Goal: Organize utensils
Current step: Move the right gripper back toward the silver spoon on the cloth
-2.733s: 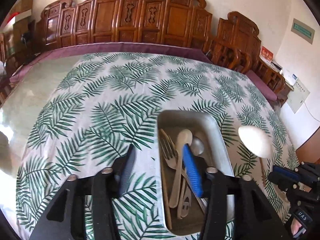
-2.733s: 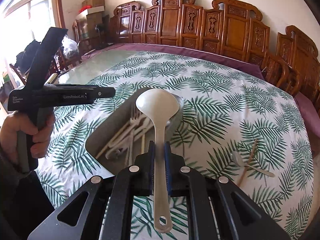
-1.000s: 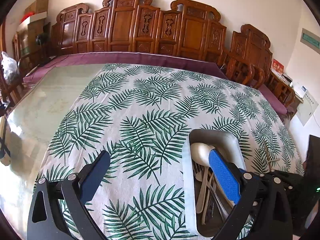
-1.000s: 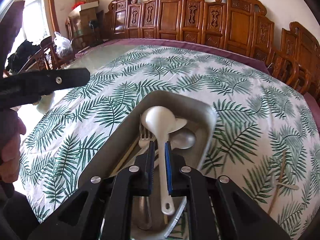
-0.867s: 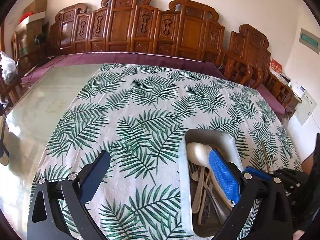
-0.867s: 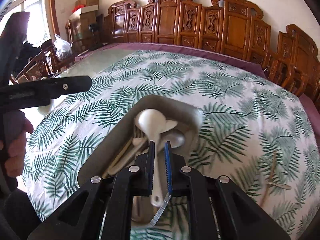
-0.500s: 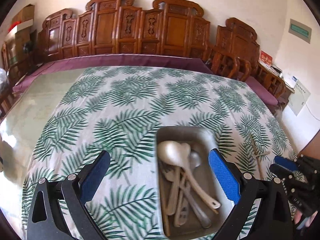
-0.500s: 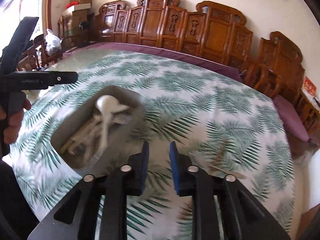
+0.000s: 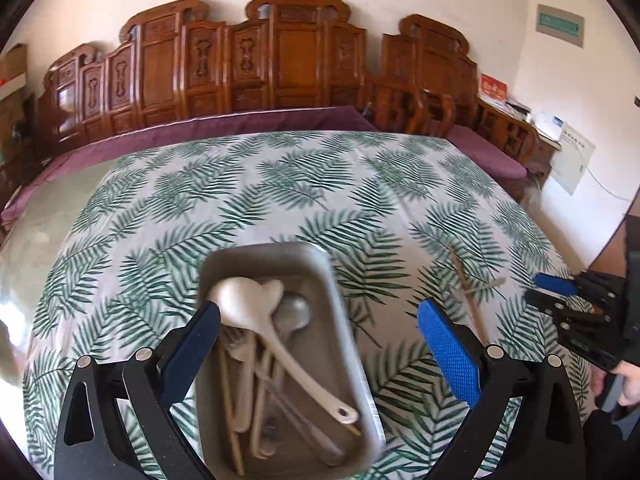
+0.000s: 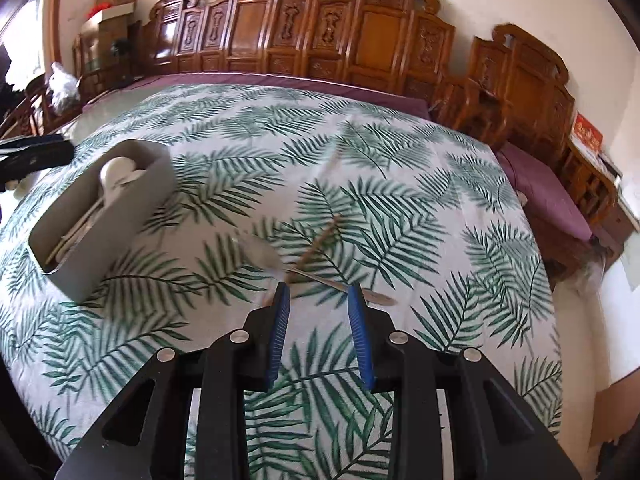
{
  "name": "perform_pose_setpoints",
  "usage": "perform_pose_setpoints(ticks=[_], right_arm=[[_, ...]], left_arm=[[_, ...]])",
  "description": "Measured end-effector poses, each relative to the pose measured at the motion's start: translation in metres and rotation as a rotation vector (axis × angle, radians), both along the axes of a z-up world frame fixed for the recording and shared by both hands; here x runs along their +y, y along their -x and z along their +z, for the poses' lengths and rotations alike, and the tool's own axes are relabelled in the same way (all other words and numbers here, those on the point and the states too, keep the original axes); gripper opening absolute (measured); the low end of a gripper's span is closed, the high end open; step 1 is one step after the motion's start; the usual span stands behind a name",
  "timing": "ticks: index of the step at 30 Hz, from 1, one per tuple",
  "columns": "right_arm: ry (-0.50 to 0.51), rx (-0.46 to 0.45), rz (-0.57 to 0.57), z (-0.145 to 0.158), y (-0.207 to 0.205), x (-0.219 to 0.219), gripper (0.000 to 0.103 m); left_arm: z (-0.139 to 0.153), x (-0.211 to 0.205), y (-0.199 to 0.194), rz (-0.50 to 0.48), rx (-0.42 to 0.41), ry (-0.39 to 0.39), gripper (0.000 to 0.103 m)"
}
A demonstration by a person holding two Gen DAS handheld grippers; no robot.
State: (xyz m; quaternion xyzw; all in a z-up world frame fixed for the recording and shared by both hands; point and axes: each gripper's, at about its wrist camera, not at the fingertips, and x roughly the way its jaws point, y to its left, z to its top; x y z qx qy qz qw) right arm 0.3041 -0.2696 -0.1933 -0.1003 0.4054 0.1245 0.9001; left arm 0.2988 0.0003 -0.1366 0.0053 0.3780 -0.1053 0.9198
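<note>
Right gripper jaws just widened, nothing between; metal spoon and chopstick just beyond (blurred). Left gripper gaping, empty, over grey tray holding white ladle; tray well left of spoon. Carved wooden chairs farthest.

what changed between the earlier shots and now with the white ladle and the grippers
The right hand-held gripper lowered the white ladle into the grey tray, let go, and swung away toward the chopstick and small spoon left on the cloth; its jaws have just been opening, nothing between them. The left hand-held gripper stayed open, now straddling the tray. The tray's other utensils stayed put.
</note>
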Motion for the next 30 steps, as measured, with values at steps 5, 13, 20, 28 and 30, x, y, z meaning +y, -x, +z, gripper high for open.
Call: perform_pose_setpoints(ticks=[5, 13, 20, 28, 30], right_arm=[[-0.018, -0.001, 0.033, -0.015, -0.013, -0.008, 0.038], [-0.030, 0.043, 0.167, -0.030, -0.041, -0.002, 0.045], [-0.038, 0.111, 0.214, -0.043, -0.065, -0.003, 0.045], [0.004, 0.182, 0.273, -0.053, -0.069, 0.005, 0.044], [0.008, 0.194, 0.289, -0.053, -0.066, 0.006, 0.032]], left_arm=[[-0.004, -0.024, 0.010, -0.049, 0.003, -0.026, 0.095], [-0.013, -0.042, 0.015, -0.076, 0.026, -0.014, 0.095], [-0.014, -0.052, 0.019, -0.093, 0.027, -0.017, 0.095], [-0.019, -0.062, 0.022, -0.118, 0.033, -0.034, 0.095], [-0.019, -0.064, 0.022, -0.120, 0.032, -0.035, 0.095]])
